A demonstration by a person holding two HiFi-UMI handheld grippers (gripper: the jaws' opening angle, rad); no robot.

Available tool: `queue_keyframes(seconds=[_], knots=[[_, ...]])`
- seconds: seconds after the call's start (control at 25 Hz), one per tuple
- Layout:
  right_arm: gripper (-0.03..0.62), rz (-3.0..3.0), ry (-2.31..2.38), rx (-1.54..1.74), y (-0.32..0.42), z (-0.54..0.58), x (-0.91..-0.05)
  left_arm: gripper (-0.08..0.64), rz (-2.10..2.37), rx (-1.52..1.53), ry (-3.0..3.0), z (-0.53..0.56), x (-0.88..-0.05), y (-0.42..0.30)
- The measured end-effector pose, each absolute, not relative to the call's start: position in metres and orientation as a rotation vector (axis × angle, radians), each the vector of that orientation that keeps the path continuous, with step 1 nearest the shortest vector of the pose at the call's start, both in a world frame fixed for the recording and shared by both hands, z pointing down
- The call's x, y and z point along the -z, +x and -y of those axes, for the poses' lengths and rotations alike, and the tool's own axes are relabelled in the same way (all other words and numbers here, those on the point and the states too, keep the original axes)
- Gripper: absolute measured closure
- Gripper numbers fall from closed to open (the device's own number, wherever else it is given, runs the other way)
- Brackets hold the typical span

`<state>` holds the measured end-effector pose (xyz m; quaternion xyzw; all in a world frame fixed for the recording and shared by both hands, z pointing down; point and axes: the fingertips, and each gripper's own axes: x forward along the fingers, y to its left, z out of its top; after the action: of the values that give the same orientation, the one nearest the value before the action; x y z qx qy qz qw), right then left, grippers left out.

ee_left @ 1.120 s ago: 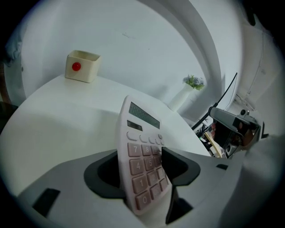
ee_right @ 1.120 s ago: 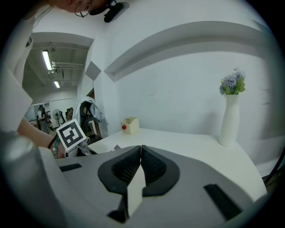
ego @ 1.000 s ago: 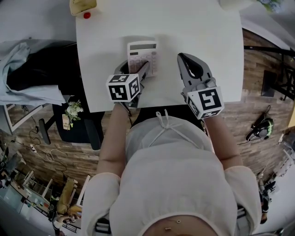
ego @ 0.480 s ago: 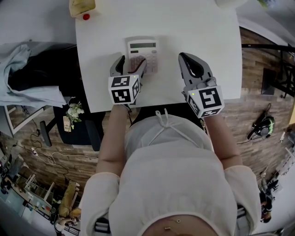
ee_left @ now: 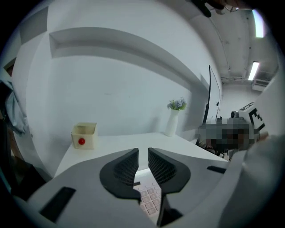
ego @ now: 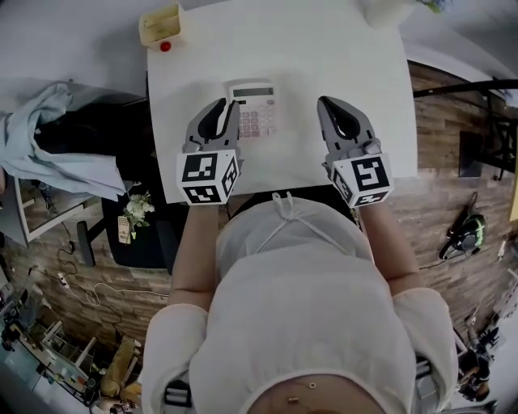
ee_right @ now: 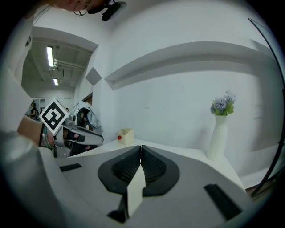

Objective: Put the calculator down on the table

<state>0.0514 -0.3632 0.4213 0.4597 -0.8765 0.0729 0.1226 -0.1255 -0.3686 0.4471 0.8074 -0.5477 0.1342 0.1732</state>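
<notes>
In the head view the left gripper (ego: 224,105), whose jaws have just been closing with nothing between them, covers the lower left edge of the calculator (ego: 257,109). The key print is too small to read. At the top edge, right of centre, the vase (ego: 387,10) is cut off, and only part of it shows. In the left gripper view the calculator (ee_left: 149,198) shows only as a strip of keys below the narrow gap, the rest behind the gripper's body. A mosaic patch (ee_left: 225,136) at middle right hides what lies behind it.

Left gripper (ee_left: 143,153), fingers (ee_left: 122,167) just closing to a narrow empty gap; right gripper (ee_right: 140,149), fingers together.
</notes>
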Motion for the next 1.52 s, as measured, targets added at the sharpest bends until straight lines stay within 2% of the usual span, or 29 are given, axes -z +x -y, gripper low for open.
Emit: queue_keyframes(seconds=[0.16, 0.36, 0.6, 0.88, 1.52], knots=[[0.586, 2.579, 1.367, -0.151, 0.057, 0.362, -0.4, 0.519, 1.581, -0.333, 2.388, 0.365, -0.409, -0.124], [0.588, 2.626, 1.4, -0.117, 0.063, 0.362, -0.374, 0.538, 1.525, -0.193, 2.53, 0.355, -0.357, -0.118], [0.588, 2.66, 1.415, 0.008, 0.065, 0.361, -0.345, 0.543, 1.573, -0.179, 2.623, 0.347, -0.32, -0.122], [0.589, 2.649, 1.409, 0.106, 0.06, 0.352, -0.336, 0.541, 1.577, -0.157, 2.635, 0.343, -0.309, -0.123], [0.591, 2.658, 1.449, 0.074, 0.057, 0.342, -0.337, 0.541, 1.535, -0.185, 2.645, 0.335, -0.32, -0.118]])
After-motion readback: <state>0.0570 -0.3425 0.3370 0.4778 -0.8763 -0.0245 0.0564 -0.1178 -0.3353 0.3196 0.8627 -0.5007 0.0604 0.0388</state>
